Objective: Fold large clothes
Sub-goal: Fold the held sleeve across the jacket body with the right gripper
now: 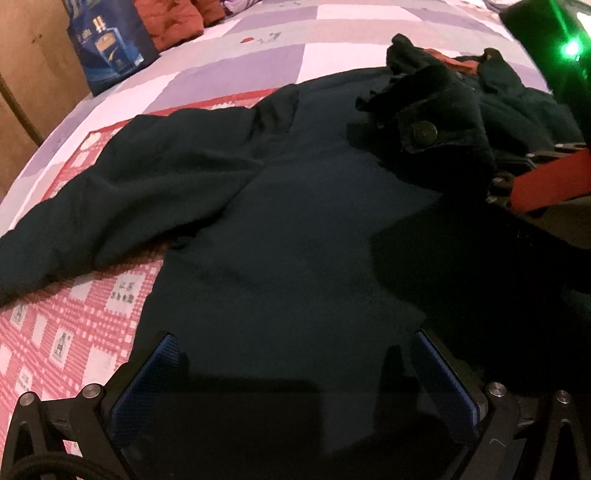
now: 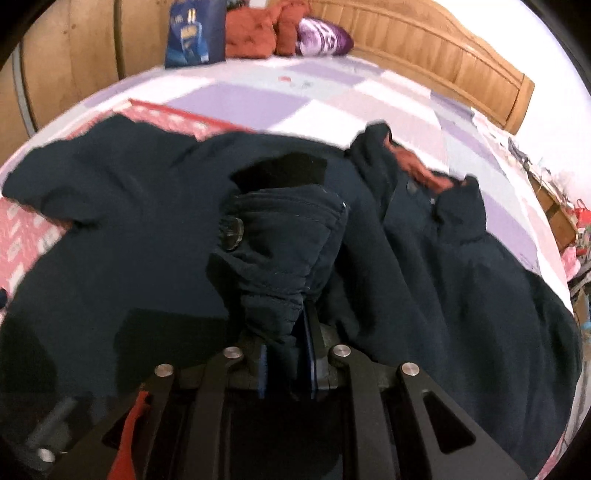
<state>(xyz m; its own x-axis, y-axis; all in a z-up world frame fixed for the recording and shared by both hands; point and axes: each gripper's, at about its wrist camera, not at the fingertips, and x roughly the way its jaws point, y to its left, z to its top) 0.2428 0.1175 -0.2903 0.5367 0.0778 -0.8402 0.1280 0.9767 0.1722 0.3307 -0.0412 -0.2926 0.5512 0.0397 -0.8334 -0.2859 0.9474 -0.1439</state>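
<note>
The right gripper pinches the jacket's cuff; the left gripper, jaws wide, holds nothing, apparently. Lay the cuff flat mid-bed.

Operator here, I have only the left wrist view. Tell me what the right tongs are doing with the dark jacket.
Observer: The right tongs are shut on a bunched cuff of the dark jacket, with the fabric standing up from between the pads.
Operator: Report what lies behind the bed.
Observer: A wooden headboard runs along the far edge; your view cuts it off.
Operator: Name what sits by the pillows.
Observer: A purple and white cushion lies right of the rust-orange bundle; you see only a sliver of it.
Operator: Give me the lining colour.
Observer: A rust-orange lining shows at the open collar.
</note>
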